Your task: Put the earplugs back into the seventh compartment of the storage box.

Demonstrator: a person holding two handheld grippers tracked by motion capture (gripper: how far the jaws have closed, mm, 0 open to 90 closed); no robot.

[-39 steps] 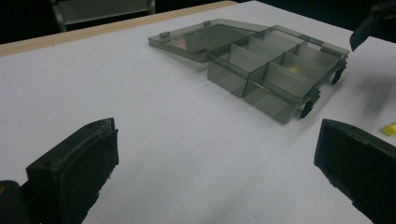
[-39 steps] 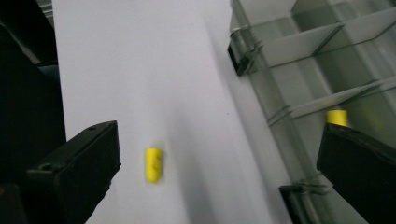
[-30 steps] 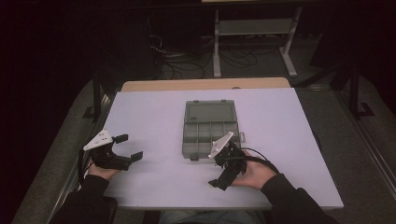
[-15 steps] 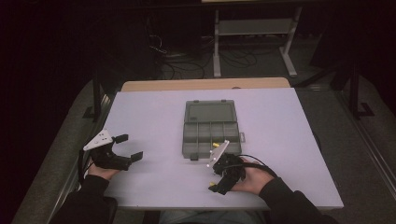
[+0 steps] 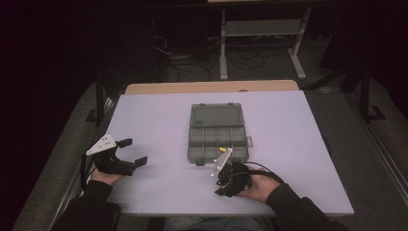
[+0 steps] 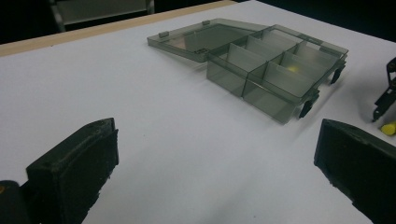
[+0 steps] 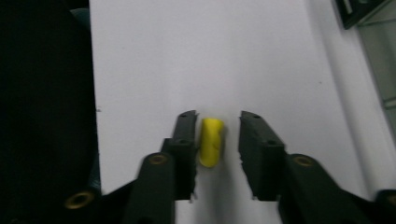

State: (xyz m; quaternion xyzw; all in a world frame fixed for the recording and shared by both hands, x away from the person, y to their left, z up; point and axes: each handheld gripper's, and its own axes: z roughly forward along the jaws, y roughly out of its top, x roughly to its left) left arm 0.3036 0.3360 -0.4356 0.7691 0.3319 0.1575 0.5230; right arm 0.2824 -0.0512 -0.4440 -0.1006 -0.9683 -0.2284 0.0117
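While the small yellow piece (image 7: 211, 147) lay flat on the table (image 5: 159, 120), the right tongs (image 7: 217, 123) were pointed down over it so that it was straddled lengthwise by the two jaws. Those jaws had just been closing, with the piece between them: one pad was already laid against its side, while a narrow gap was left at the other pad, so the piece was not yet clamped and the tongs were counted as unclenched. Such a straddle was judged to have been chosen so that the piece would be squeezed across its narrow width and not rolled away.

Just beyond the right tongs, the open box (image 5: 219, 137) was set with its lid folded back flat, presumably so that its compartments could be reached from above. A second yellow piece (image 5: 222, 149) was seen in one compartment of the row nearest the right tongs, which suggested where the first was meant to go.

Well off to the other side, the left tongs (image 5: 133, 151) were held low over the table with jaws spread wide and nothing between them, apparently kept out of the way.
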